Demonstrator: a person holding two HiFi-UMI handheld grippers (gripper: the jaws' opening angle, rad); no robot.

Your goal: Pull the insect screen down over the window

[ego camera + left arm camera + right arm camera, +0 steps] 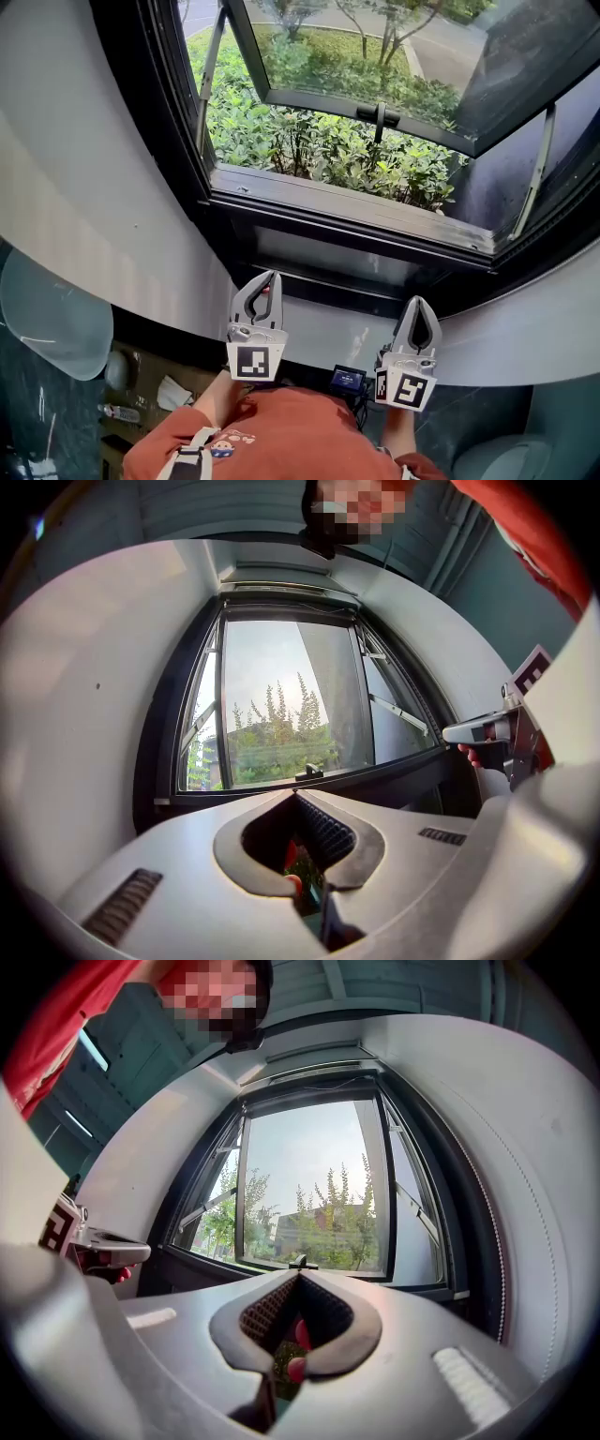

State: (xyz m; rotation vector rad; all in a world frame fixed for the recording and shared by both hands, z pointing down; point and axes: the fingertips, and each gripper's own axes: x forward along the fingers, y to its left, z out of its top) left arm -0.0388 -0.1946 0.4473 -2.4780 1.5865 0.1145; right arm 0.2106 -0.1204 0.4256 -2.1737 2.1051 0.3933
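Jaws of the left gripper [270, 277]: together, empty, held below the sill [347, 208] and touching nothing. Window [164, 103]: sash [356, 105] swung outward, opening uncovered. We see no insect screen drawn and judge it rolled up in the top rail [286, 585]. Right gripper [418, 305]: jaws together, empty, also below the sill. Step in hand: approach, pull not begun. Next move calls for raising a gripper to the top rail, parting its jaws and taking hold of the screen.

The right hand-held gripper [298, 1277] faces the dark-framed window [309, 1171], its jaws pressed together with nothing between them. Trees [342, 1218] stand outside. The left hand-held gripper [127, 1252] shows at the left edge.
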